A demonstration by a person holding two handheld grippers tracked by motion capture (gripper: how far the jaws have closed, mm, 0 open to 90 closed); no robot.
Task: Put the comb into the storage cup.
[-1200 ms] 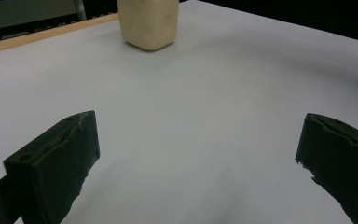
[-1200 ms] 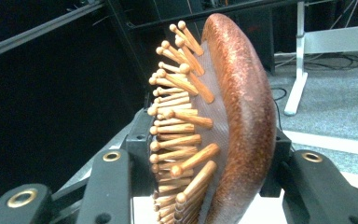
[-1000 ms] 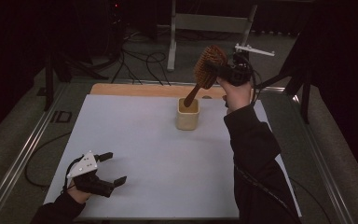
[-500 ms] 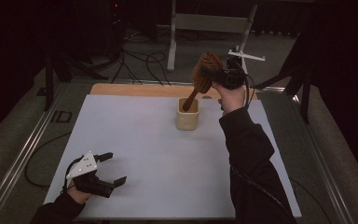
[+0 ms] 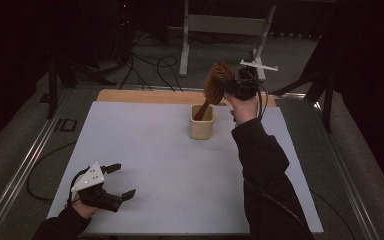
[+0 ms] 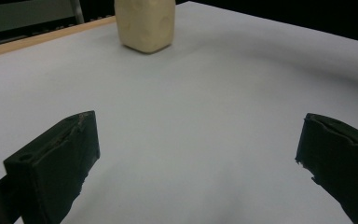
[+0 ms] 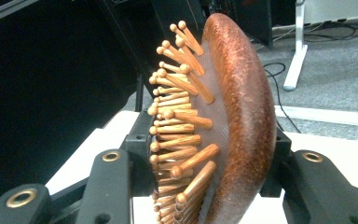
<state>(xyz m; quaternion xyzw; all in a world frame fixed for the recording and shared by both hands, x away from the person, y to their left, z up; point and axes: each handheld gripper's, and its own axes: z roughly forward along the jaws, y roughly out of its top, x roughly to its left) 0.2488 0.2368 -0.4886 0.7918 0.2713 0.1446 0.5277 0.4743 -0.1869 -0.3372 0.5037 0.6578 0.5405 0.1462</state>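
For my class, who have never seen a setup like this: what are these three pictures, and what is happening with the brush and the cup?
A person holds a hand-operated clamp tool in each hand. One camera looks down from above; the other two ride on the tools. The right gripper is shut on the head of a wooden hairbrush, whose handle points down into a cream cup on the white table. The left gripper rests near the front edge, its fingers wide apart with nothing between them.
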